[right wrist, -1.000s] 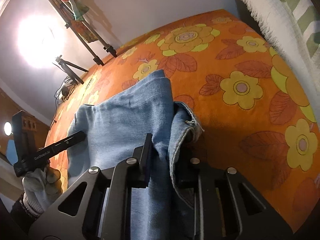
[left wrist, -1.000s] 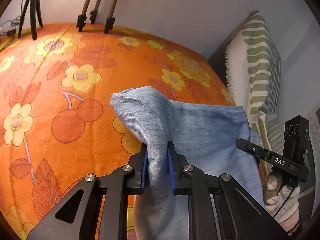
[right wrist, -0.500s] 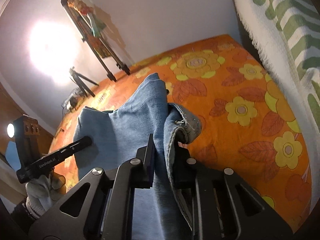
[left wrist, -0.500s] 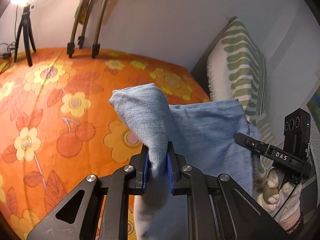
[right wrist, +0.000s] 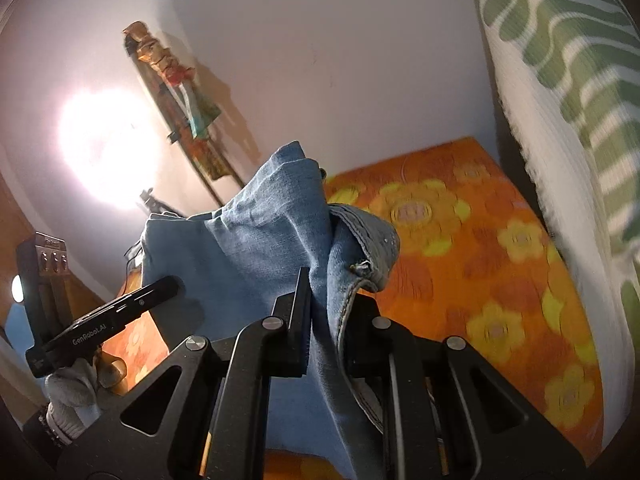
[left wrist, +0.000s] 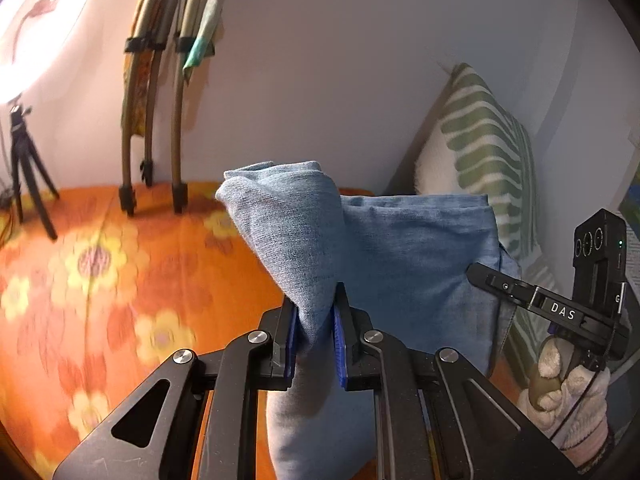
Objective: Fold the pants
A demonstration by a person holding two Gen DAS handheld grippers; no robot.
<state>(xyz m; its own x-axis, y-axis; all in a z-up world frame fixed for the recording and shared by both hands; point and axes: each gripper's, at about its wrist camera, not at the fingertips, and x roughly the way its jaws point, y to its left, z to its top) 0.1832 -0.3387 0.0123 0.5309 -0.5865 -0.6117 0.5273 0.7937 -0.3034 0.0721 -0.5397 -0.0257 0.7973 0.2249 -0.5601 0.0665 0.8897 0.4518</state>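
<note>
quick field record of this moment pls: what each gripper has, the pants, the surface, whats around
left gripper: shut on pants, blue pads pinching a bunched fold
right gripper: shut on pants, near a stitched hem edge
pants: light blue denim, held up between both grippers, hanging below them
bedspread: orange with yellow flowers, under the pants
pillow: white with green stripes, propped at the wall
tripod: black, standing on the far left of the bedspread
gloved hand: holding the right gripper's handle
</note>
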